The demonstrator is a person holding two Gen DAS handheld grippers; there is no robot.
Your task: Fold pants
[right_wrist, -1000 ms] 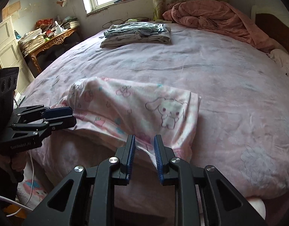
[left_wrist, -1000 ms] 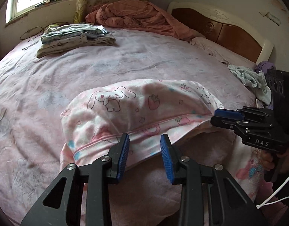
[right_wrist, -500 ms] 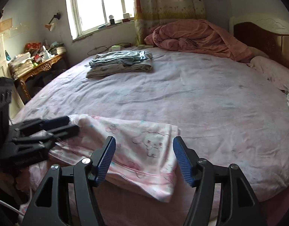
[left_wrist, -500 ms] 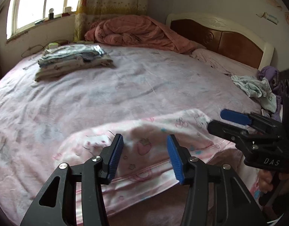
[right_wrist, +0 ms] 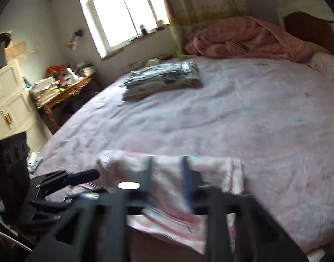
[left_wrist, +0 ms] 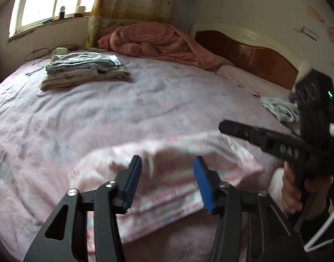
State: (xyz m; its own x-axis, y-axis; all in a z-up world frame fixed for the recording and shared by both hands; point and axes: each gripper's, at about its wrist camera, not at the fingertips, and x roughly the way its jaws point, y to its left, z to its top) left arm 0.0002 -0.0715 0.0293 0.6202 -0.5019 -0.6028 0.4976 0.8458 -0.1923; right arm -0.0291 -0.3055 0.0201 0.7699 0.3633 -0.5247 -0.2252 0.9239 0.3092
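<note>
Only the right wrist view shows the cluttered desk [right_wrist: 64, 89] beside the bed [right_wrist: 232, 113].

A bed [left_wrist: 127, 118] covered in a pale pink sheet fills the space ahead of the hand-held gripper. Far ahead and to its left on the bed lies a stack of folded clothes [left_wrist: 84, 71]. Beyond that, against the wall, sits a bunched pink quilt [left_wrist: 158, 41], with a brown wooden headboard [left_wrist: 249, 56] to its right. A crumpled pale garment [left_wrist: 278, 109] lies near the bed's right edge. A window [right_wrist: 123, 15] is lit behind the bed, and a cluttered wooden table [right_wrist: 64, 87] stands beside a white cabinet [right_wrist: 7, 100].
</note>
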